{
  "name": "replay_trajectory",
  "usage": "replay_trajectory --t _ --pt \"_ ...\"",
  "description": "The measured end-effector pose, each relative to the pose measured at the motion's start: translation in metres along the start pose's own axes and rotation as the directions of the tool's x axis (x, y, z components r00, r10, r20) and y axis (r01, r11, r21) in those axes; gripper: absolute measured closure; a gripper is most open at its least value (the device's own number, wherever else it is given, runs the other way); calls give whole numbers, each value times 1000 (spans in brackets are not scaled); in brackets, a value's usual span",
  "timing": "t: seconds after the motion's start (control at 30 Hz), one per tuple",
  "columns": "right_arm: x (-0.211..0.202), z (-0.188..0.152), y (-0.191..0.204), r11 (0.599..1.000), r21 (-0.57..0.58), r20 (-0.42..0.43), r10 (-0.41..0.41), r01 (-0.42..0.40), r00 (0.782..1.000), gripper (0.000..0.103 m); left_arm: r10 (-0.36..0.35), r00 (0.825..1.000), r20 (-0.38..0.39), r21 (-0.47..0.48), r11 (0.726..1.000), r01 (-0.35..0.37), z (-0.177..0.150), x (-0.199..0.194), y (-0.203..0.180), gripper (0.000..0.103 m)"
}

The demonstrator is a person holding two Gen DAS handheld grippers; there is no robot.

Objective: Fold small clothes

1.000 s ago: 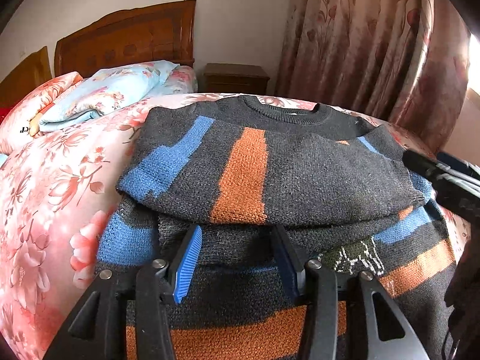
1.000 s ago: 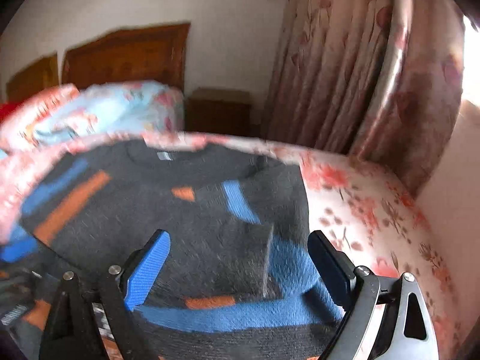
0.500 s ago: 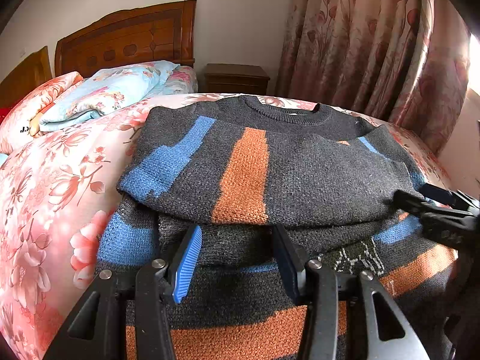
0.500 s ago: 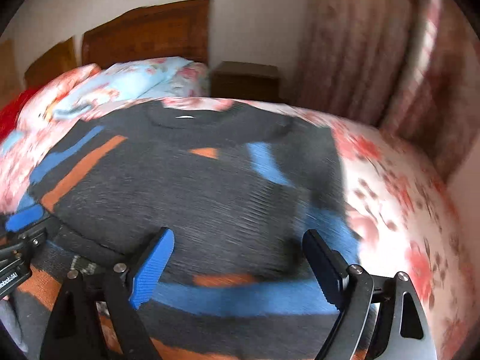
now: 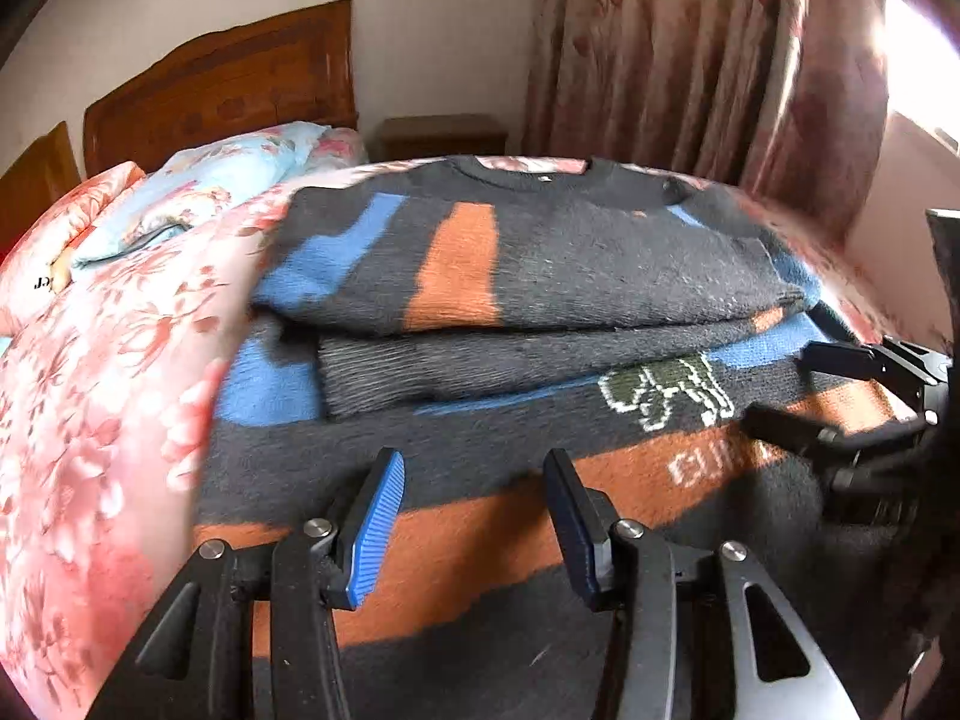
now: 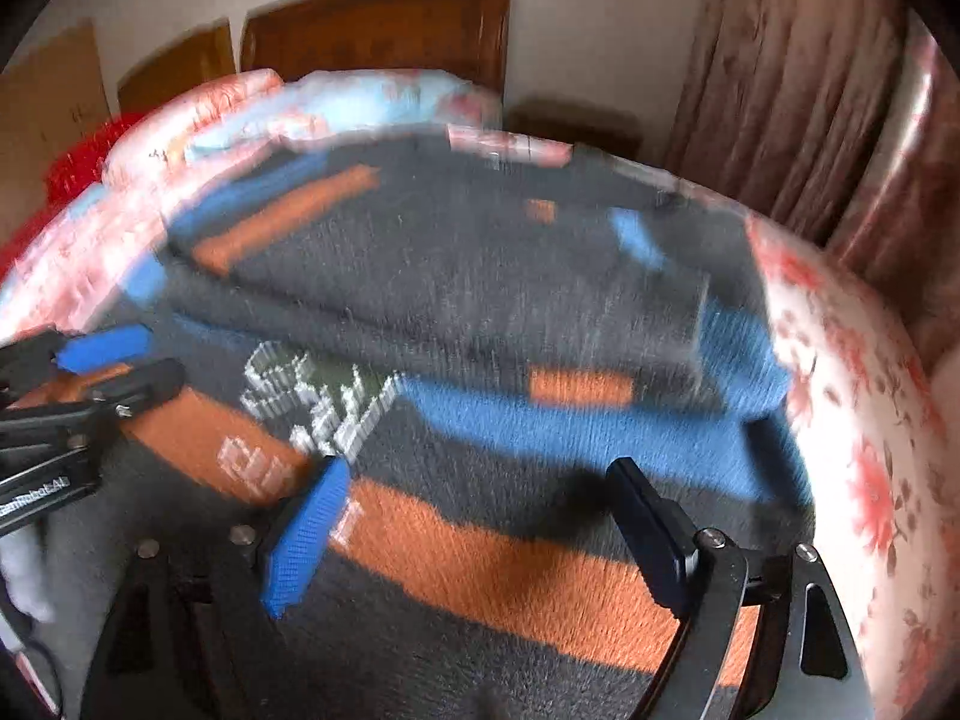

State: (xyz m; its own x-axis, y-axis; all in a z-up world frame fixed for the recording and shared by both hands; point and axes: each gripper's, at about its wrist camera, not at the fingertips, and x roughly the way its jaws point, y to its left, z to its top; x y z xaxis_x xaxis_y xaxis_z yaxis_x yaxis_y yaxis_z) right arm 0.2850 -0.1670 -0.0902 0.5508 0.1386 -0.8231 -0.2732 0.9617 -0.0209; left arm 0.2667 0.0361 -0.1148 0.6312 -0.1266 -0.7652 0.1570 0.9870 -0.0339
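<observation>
A dark grey knit sweater (image 5: 588, 276) with blue and orange blocks lies on the bed, both sleeves folded across its chest. Its lower body with an orange band (image 5: 480, 534) and a green and white motif (image 5: 666, 387) lies nearest me. My left gripper (image 5: 474, 510) is open and empty, hovering over the orange band near the hem. My right gripper (image 6: 474, 516) is open and empty over the same band (image 6: 510, 564) further right; it also shows at the right edge of the left wrist view (image 5: 840, 396). The right wrist view is blurred.
The sweater rests on a pink floral bedspread (image 5: 108, 396). Pillows (image 5: 198, 192) lie at the head by a wooden headboard (image 5: 228, 84). A wooden nightstand (image 5: 441, 135) and floral curtains (image 5: 690, 48) stand behind. The bed's right edge (image 6: 870, 420) is close to the sweater.
Both grippers have drawn back toward the hem, from the folded sleeves to the orange band. The right gripper has swung left, nearer the left one. Both stay open.
</observation>
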Motion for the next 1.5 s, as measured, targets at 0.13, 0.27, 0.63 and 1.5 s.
replay_trajectory --t 0.13,0.27,0.63,1.5 --pt "-10 -18 -26 998 49 -23 -25 27 999 0 -47 999 12 -93 995 48 -10 -8 41 54" --pt "-25 -39 -53 992 96 -30 -75 78 997 0 -44 999 18 -132 990 46 -12 -12 52 54" --pt "-37 -39 45 988 -151 21 25 -21 999 0 -39 999 -16 61 997 40 -18 -14 -32 55" --pt "-65 -87 29 992 -110 -20 60 -62 998 0 -62 998 10 86 994 61 -82 -60 -2 56"
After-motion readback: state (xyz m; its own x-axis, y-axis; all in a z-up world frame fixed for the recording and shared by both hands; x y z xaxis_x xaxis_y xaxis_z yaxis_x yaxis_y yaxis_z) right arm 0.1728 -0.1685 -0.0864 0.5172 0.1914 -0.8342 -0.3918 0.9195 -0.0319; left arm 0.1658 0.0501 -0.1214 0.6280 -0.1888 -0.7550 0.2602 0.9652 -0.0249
